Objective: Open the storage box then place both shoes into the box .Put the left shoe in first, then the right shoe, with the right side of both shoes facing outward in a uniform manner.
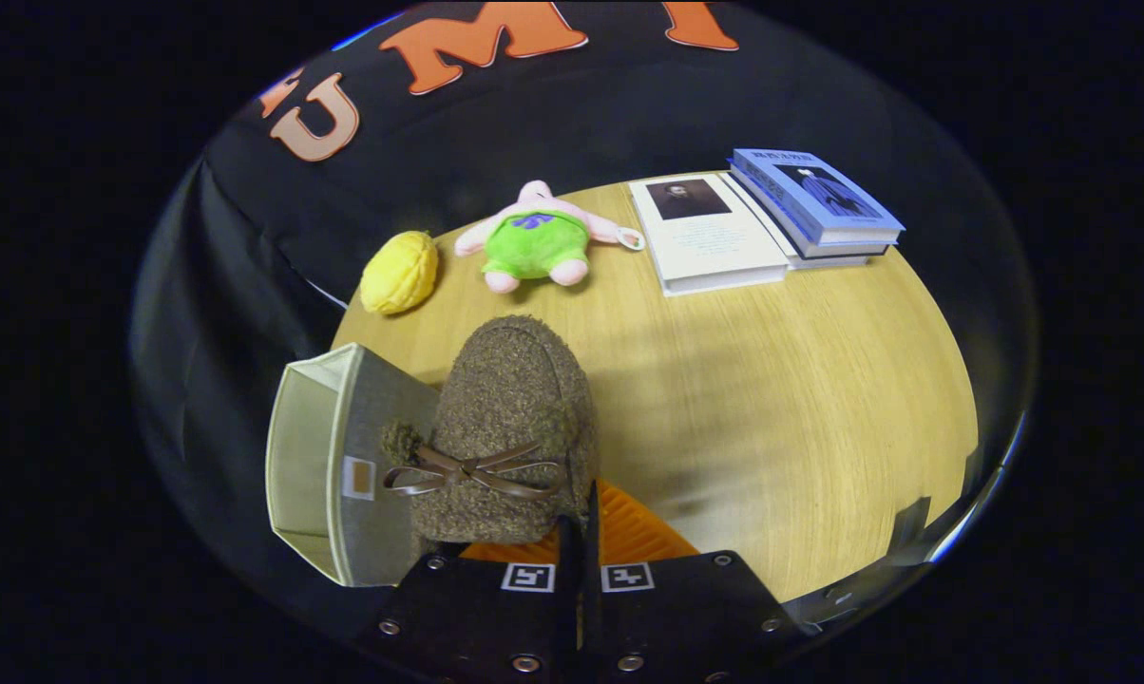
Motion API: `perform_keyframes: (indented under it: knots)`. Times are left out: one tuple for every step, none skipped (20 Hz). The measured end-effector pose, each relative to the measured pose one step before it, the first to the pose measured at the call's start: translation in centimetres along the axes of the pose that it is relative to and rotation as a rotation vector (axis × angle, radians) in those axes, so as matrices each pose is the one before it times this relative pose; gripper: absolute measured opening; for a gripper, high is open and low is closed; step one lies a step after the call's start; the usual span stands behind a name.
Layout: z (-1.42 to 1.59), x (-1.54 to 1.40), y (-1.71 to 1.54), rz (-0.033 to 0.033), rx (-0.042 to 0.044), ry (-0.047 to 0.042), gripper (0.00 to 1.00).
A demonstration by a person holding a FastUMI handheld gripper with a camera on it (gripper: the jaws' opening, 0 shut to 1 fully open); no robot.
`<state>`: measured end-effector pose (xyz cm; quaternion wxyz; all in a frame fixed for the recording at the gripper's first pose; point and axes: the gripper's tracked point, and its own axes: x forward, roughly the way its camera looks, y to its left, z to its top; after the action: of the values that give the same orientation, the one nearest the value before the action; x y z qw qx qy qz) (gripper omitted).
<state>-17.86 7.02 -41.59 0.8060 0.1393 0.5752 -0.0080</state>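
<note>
Jaws [580, 532] nearly closed, clamped on rear rim of brown fuzzy shoe [510, 427]; both fingers [629, 532] pressed together with only thin shoe edge between them. Shoe held off the counter [819, 399], toe pointing away from jaws, top facing camera, brown bow [472, 470] across the upper close to the jaws. Just left of shoe, touching or overlapping it in view: beige storage box [334, 465], open mouth facing left, pale inner wall visible, small label patch on near side. Shoe is outside the box, beside its right wall, cannot tell if they touch. Beyond the shoe toe on the wood counter: yellow plush ball [399, 273] to the left, pink plush toy [537, 239] in green shorts beside it, apart from each other. Further right, well apart from shoe: white book [710, 237] lying flat, blue book [814, 199] stacked on another, touching the white one's right edge
</note>
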Motion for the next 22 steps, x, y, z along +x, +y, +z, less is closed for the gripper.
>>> perform_keyframes:
  knots:
    - [0.301, -0.456, 1.651, 0.01525, -0.00373, -0.00367, 0.03]
    - [0.134, -0.43, 1.706, 0.01704, -0.0085, 0.00082, 0.04]
    - [0.228, -0.313, 1.723, 0.01656, -0.0058, -0.00419, 0.03]
    - [0.225, -0.262, 1.822, 0.01995, -0.01001, -0.00367, 0.03]
    - [0.267, -0.169, 1.901, 0.01939, -0.0085, -0.00565, 0.03]
    - [0.097, 0.031, 1.705, 0.01731, -0.00866, -0.00186, 0.03]
    - [-0.033, 0.151, 1.805, 0.0148, -0.00541, 0.00007, 0.03]
    - [0.09, 0.386, 1.728, 0.01403, -0.0136, -0.00293, 0.03]
    - [-0.12, 0.465, 1.42, 0.0046, -0.00844, 0.00315, 0.03]
    - [-0.336, 0.566, 1.271, 0.00508, -0.0105, 0.00764, 0.04]
    - [-0.171, 0.522, 1.15, 0.00004, -0.00478, 0.00399, 0.03]
    - [-0.32, 0.452, 1.105, 0.00097, -0.00509, 0.00602, 0.03]
    - [-0.117, 0.639, 0.867, 0.00028, -0.00481, 0.00092, 0.03]
    - [-0.211, 0.529, 0.474, -0.01175, -0.00216, 0.00016, 0.03]
    - [-0.285, 0.569, 0.175, -0.0223, -0.00002, 0.00127, 0.03]
    - [-0.198, 0.599, 0.149, -0.02191, -0.00273, 0.00148, 0.04]
    - [-0.27, 0.744, 0.068, -0.01915, -0.00413, 0.0062, 0.04]
    - [-0.512, 0.512, -0.169, -0.02319, -0.00217, 0.01407, 0.04]
    - [-0.694, 0.346, -0.442, -0.02996, 0.00232, 0.01832, 0.05]
    - [-0.539, 0.383, -0.806, -0.03018, -0.00289, 0.01458, 0.06]
    - [-0.234, 0.124, -0.42, -0.02399, -0.00326, 0.00154, 0.08]
    - [-0.168, -0.01, -0.014, -0.00292, -0.00311, -0.00056, 0.1]
